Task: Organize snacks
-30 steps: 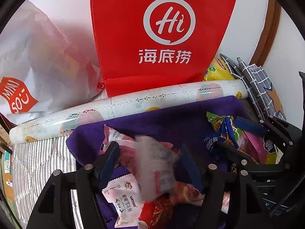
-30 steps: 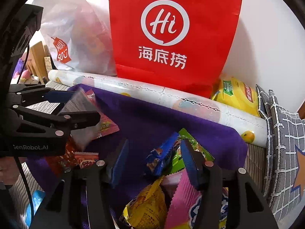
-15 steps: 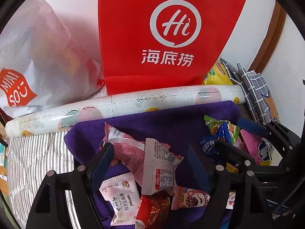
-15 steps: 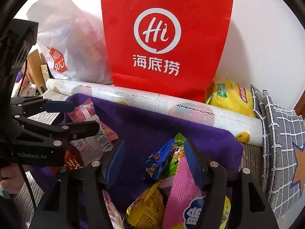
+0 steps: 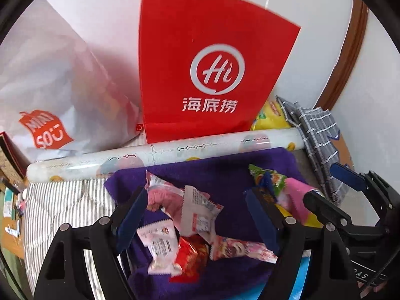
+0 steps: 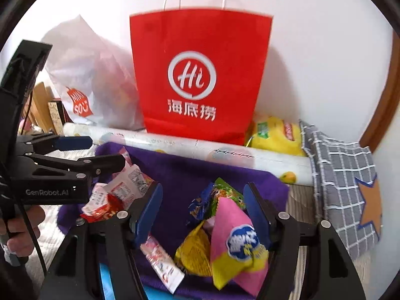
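Note:
Two heaps of snack packets lie on a purple cloth (image 5: 225, 172). My left gripper (image 5: 196, 195) hangs above the left heap of pink and white packets (image 5: 197, 210) and a red packet (image 5: 192, 252). Its jaws are opening, with nothing pressed between them. My right gripper (image 6: 203, 190) hovers over the right heap: a blue packet (image 6: 198, 205), a green one (image 6: 225, 190), a pink-and-yellow bag (image 6: 237, 237) and a yellow bag (image 6: 195, 252). Those jaws are opening too and the pads touch nothing. Each gripper shows in the other's view: the right gripper (image 5: 322, 182) and the left gripper (image 6: 106, 150).
A red paper bag (image 5: 212, 50) stands against the wall behind a patterned roll (image 5: 175, 147). A white plastic bag (image 5: 62, 87) sits to its left, a yellow chip bag (image 6: 275, 135) and a checked cloth (image 6: 342, 162) to its right. Striped fabric (image 5: 67, 200) lies left. A hand (image 6: 22, 225) grips the left handle.
A white packet fell from between my left fingers onto the left heap. Both grippers rose and drew back from the heaps, and both pairs of jaws spread wider.

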`<state>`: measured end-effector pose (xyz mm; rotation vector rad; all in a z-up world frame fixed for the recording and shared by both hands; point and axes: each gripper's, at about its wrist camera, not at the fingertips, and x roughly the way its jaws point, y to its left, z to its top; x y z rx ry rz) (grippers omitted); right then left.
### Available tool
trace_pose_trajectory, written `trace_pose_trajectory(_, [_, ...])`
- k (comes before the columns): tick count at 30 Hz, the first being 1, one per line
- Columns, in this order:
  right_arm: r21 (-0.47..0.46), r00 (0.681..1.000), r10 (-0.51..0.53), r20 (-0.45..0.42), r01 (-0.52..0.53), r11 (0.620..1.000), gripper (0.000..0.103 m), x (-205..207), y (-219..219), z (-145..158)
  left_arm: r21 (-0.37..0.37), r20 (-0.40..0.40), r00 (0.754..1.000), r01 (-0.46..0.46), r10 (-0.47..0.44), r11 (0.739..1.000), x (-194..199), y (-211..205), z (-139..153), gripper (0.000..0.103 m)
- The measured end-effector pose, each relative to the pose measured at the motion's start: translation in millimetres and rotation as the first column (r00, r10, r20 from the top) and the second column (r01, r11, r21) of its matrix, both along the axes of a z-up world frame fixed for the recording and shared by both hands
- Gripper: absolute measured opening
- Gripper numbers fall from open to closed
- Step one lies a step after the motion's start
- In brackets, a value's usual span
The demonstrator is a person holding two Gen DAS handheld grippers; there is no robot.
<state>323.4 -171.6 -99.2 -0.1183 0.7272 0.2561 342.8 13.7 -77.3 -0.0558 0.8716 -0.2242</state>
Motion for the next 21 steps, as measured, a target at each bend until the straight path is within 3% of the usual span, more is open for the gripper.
trace_pose_trajectory(6, [0.012,0.999,-0.052,-0.005,0.052,0.999,0.076,-42.4,-11.6,22.9,0.039,0.062,0.998,-0.009,0.007,0.999,-52.6,-5.9,29.4,0.08])
trace_pose_trajectory(13, [0.055,0.991,-0.131,-0.015,0.132,0.99,0.076,-99.1,-34.6,42.7,0.027,0.091,0.995,-0.041,0.039,0.999,-123.9,-10.8,51.5,0.082])
trace_pose_trajectory(21, [0.066,0.983,-0.186,0.002,0.186,0.98,0.076,-165.2,-60.9,55.7,0.031,0.18,0.982,-0.07,0.063,0.997,-197.9,-20.0,68.8,0.096])
